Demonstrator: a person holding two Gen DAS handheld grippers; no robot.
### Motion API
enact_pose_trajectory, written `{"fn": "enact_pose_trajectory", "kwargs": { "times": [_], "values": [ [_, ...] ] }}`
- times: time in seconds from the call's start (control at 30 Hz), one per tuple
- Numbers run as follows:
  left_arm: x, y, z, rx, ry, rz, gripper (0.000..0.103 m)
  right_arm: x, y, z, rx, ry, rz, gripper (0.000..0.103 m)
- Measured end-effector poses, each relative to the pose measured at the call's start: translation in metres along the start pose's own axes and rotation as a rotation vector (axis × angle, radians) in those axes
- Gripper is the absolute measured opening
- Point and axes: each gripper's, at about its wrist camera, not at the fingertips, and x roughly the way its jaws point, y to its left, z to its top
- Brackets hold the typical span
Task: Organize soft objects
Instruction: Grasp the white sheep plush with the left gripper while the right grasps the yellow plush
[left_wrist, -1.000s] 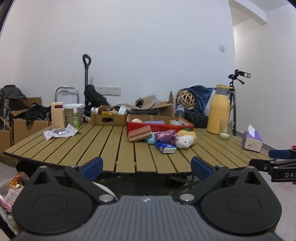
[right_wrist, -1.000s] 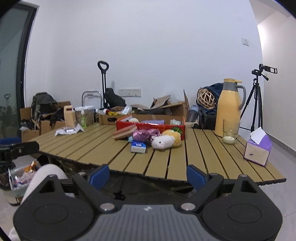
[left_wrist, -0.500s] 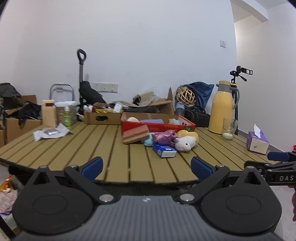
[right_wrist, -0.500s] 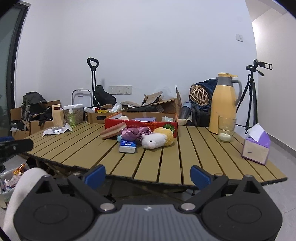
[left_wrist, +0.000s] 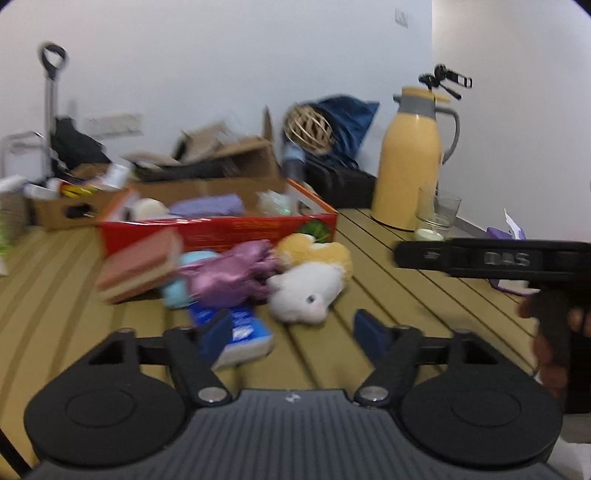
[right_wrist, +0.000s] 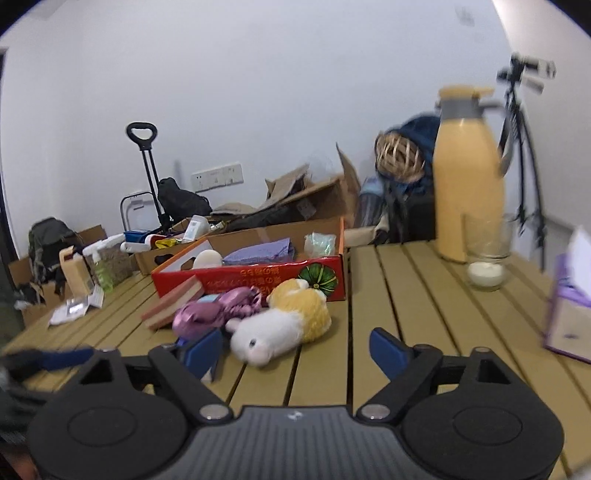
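Observation:
A pile of soft things lies on the slatted wooden table (left_wrist: 406, 258) in front of a red cardboard box (left_wrist: 221, 230): a white-and-yellow plush toy (left_wrist: 306, 291), a shiny purple bundle (left_wrist: 229, 275), a pink sponge block (left_wrist: 138, 267), a light blue item (left_wrist: 177, 295) and a blue tissue pack (left_wrist: 243, 332). My left gripper (left_wrist: 293, 332) is open and empty just short of the plush. My right gripper (right_wrist: 299, 349) is open and empty, with the plush (right_wrist: 280, 325) just ahead between its fingers. The red box (right_wrist: 255, 278) holds a purple cloth (right_wrist: 258, 253) and other items.
A yellow thermos jug (right_wrist: 467, 184) and a glass (right_wrist: 485, 254) stand at the table's back right. A purple tissue box (right_wrist: 569, 317) sits at the right edge. Cardboard boxes (right_wrist: 295, 206), bags and a trolley handle (right_wrist: 144, 158) stand behind. The right gripper shows in the left wrist view (left_wrist: 491, 258).
Both grippers have moved forward over the table toward the pile of soft objects, which now looks much closer. Both stay open and empty.

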Motion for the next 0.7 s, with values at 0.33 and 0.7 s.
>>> {"fn": "enact_pose_trajectory", "kwargs": {
  "times": [0.33,0.7],
  "values": [
    [0.106,0.004,0.009,-0.030,0.138,-0.012,0.070,0.144,-0.020,0.039,-0.019,0.206,0.100,0.064],
    [0.102,0.006,-0.001,-0.054,0.142,-0.195,0.056,0.100,-0.048,0.005,0.183,0.175,0.113,0.041]
  ]
}}
